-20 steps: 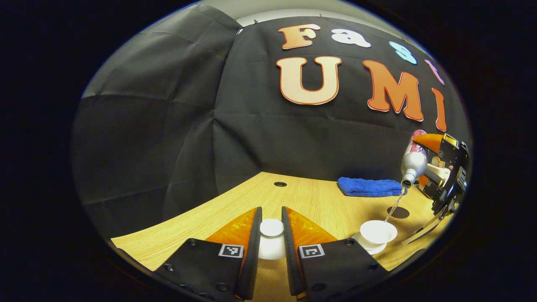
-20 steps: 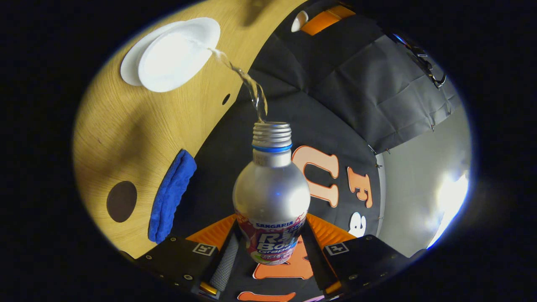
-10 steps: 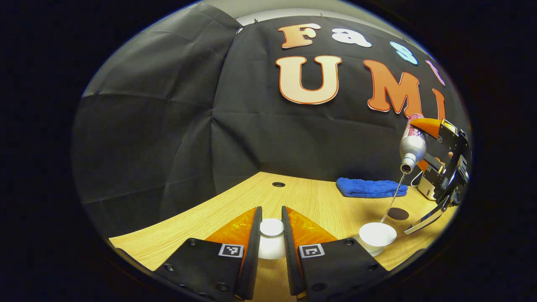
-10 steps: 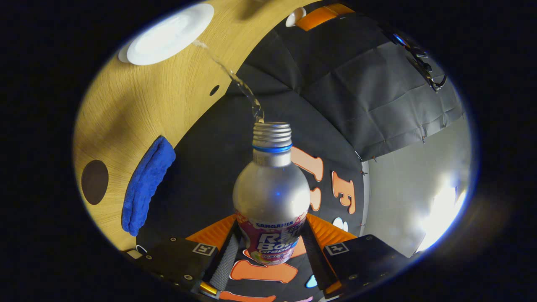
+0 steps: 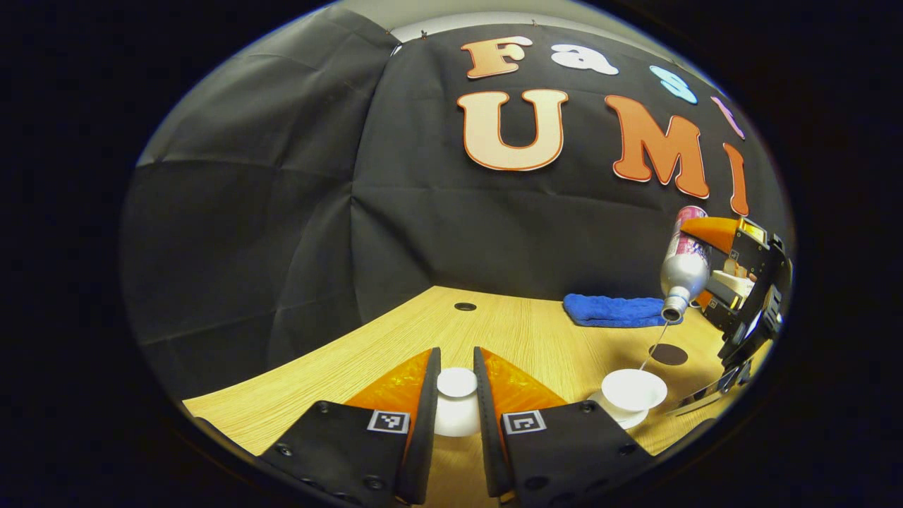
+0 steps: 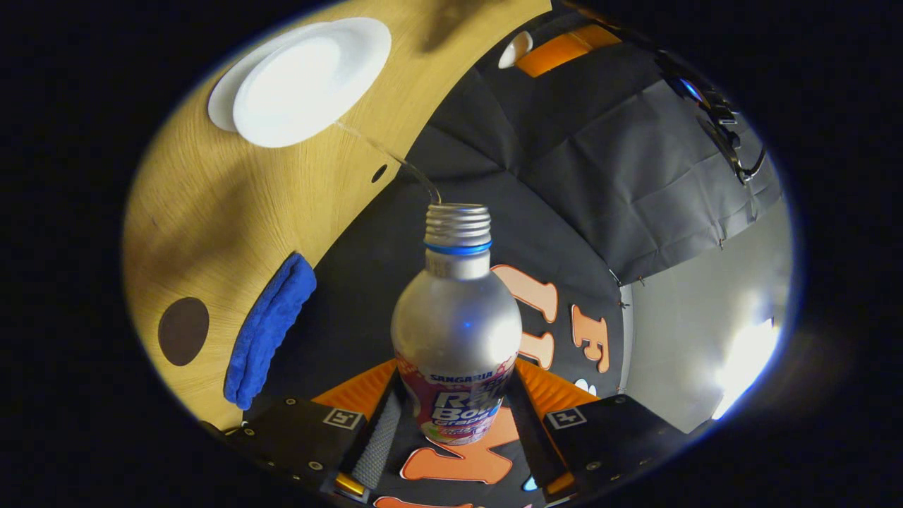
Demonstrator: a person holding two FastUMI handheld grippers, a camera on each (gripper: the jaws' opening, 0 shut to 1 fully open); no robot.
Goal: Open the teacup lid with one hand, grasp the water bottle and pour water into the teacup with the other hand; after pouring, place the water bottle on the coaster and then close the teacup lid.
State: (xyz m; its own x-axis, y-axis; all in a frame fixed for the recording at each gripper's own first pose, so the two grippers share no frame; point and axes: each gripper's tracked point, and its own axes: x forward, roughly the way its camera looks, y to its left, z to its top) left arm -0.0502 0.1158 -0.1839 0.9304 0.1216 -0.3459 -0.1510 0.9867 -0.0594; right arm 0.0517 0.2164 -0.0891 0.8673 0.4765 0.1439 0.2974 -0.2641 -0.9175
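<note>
Your left gripper (image 5: 456, 395), at the bottom centre of the left gripper view, has two black housings studded with small round screws, each carrying a square black-and-white marker tag near its inner corner. Your right gripper (image 6: 457, 416), at the bottom of the right gripper view, has the same black screwed blocks and marker tags, plus a grey textured strip and a brass-coloured fitting at lower left.

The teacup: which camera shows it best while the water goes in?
The right gripper view. It looks down into the open teacup on its saucer, large and unblocked, with the thin stream from the bottle reaching its rim. The left gripper view shows the teacup small, side-on, near the picture's edge.
</note>
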